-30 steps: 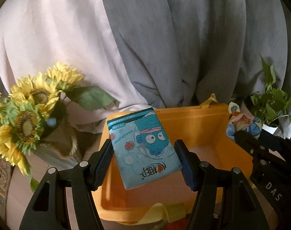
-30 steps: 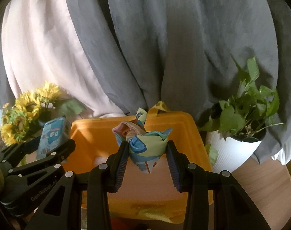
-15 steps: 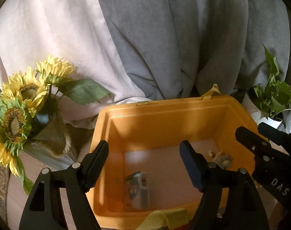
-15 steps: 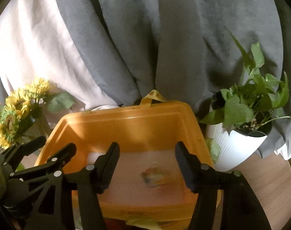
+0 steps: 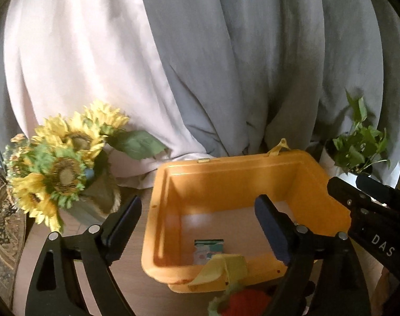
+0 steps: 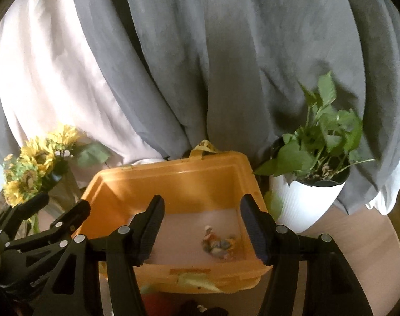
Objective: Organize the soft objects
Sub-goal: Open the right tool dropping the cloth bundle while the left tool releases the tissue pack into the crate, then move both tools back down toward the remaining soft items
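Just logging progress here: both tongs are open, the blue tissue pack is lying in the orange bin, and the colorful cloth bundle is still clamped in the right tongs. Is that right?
Not quite. The right tongs are open and empty; the right wrist view shows the colorful cloth bundle lying on the floor of the orange bin. The rest holds: the left tongs are open, and the blue tissue pack lies in the bin.

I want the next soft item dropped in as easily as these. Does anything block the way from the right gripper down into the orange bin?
Nothing visible does. The right gripper hangs open above the orange bin, which has no lid over it; only the colourful cloth bundle lies on its floor.
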The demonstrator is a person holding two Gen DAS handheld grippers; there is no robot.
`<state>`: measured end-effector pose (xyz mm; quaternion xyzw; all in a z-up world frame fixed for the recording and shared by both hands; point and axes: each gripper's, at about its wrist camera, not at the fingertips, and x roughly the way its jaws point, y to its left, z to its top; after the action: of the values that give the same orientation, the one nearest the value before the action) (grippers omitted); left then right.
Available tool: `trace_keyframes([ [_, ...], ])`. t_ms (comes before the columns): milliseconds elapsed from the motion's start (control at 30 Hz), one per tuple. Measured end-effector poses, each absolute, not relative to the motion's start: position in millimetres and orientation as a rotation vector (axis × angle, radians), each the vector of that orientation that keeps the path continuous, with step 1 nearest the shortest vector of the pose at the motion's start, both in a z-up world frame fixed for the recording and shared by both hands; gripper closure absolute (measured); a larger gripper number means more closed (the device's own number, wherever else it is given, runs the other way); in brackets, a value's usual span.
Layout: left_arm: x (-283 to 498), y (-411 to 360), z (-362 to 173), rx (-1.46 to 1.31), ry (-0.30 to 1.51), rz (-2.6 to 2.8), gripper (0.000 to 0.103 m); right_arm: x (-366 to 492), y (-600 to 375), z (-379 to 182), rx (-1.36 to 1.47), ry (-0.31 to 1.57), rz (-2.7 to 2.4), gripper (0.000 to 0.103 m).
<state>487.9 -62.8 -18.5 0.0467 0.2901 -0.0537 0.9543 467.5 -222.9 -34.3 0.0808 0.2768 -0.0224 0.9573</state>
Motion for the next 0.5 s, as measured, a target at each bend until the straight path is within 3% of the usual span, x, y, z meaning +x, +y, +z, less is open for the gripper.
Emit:
trace_keyframes([
  [500,420,-45,5,0.067,0.528,-0.085,0.011,407,-213,-12,0.151,0.488,-0.022,0.042],
])
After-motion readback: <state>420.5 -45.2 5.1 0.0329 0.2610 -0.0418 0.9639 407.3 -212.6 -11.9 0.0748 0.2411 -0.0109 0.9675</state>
